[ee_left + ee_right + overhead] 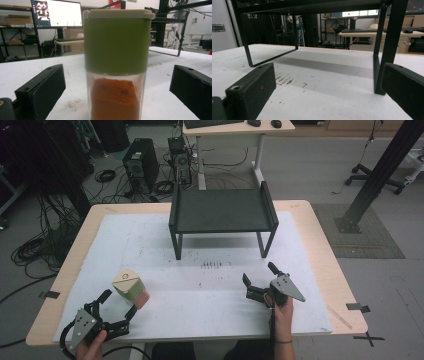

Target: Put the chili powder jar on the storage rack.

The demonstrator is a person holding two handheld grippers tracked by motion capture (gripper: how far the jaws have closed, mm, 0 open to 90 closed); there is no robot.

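Note:
A spice jar point(130, 288) with a green upper sleeve, a cream lid and orange-red powder inside stands upright at the front left of the white mat. My left gripper point(119, 303) is open, one jaw on either side of the jar and both apart from it. Seen from the left gripper view, the jar point(116, 65) stands between the spread jaws with a gap on each side. My right gripper point(258, 274) rests open at the front right with nothing between its jaws, facing the black shelf point(221, 211). From the right gripper view, the shelf legs point(388, 47) stand ahead.
The black metal shelf stands at the back middle of the white mat point(165, 245) on a wooden table point(320, 235). Dark specks point(211, 265) mark the mat in front of the shelf. A black post point(380, 170) rises beyond the table's right edge.

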